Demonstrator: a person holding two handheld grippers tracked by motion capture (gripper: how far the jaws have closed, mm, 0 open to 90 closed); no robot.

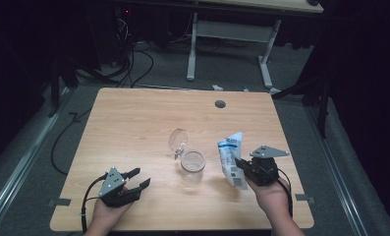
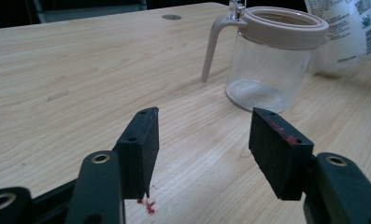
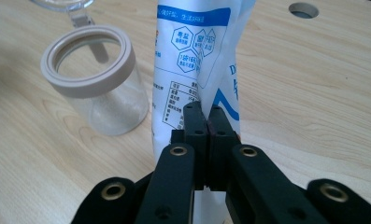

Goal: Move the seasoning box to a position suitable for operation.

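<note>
A clear glass jar (image 1: pixel 192 165) (image 2: pixel 268 65) (image 3: pixel 96 79) with a beige rim stands open near the table's middle; its hinged clear lid (image 1: pixel 179 140) is flipped back behind it. A white and blue printed pouch (image 1: pixel 231 157) (image 3: pixel 199 60) (image 2: pixel 349 28) stands upright just right of the jar. My right gripper (image 1: pixel 241 166) (image 3: pixel 205 119) is shut on the pouch's lower part, pinching its film. My left gripper (image 1: pixel 138 178) (image 2: pixel 202 149) rests low at the front left, open, with nothing between its pads, pointing toward the jar and well short of it.
The wooden table (image 1: pixel 133 118) has a round cable hole (image 1: pixel 220 103) (image 3: pixel 303 9) (image 2: pixel 172 17) near its far edge. A few red specks (image 2: pixel 147 205) lie on the wood under the left gripper. Beyond the table stand a desk frame (image 1: pixel 229 34) and floor cables.
</note>
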